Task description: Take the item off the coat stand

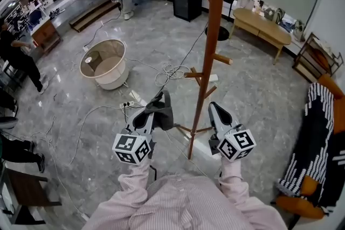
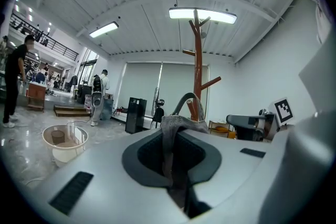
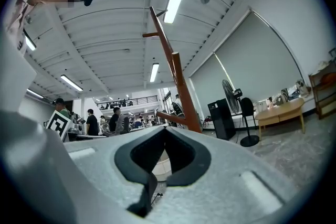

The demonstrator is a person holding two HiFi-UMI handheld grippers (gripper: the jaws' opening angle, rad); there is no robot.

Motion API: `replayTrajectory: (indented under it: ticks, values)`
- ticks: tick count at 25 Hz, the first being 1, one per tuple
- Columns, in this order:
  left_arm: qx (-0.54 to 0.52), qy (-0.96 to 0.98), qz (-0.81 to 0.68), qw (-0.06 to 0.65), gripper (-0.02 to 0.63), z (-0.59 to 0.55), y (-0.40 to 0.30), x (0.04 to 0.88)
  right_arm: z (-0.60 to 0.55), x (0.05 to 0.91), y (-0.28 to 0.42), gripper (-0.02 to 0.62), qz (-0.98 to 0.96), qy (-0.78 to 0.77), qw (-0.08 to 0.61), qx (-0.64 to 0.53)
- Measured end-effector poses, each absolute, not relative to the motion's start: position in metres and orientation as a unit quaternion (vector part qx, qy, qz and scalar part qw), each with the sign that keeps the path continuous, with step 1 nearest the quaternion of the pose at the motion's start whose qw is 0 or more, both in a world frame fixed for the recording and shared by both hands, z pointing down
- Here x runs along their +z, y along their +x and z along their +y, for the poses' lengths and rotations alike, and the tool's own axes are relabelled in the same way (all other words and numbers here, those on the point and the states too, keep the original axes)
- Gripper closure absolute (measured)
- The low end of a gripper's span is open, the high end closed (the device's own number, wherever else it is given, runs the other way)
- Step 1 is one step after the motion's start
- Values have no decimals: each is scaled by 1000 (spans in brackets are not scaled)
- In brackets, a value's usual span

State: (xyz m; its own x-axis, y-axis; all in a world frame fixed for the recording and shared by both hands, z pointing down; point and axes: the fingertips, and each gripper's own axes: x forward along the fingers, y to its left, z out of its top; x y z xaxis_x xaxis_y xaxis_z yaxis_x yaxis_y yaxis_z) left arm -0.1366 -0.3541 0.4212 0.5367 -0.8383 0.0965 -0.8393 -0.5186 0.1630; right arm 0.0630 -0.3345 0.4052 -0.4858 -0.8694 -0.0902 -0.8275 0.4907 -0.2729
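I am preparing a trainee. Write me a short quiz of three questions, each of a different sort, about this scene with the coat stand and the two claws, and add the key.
1. True or false: the grey fabric item hangs on a peg of the wooden coat stand.
2. Choose one: in the head view, what stands on the floor to the left of the stand? A. a round white tub B. a ladder C. a bicycle
3. Short answer: which claw is shut on the item, the left claw or the right claw?
Key: 1 false; 2 A; 3 the left claw (the right claw is shut on nothing).
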Motion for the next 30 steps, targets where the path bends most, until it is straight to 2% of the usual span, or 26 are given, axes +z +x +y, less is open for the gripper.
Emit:
replayTrajectory:
  ticks: [30]
  values:
    - [14, 877, -473, 86, 586, -334, -112, 437, -329, 419, 101, 591, 838, -526, 108, -95]
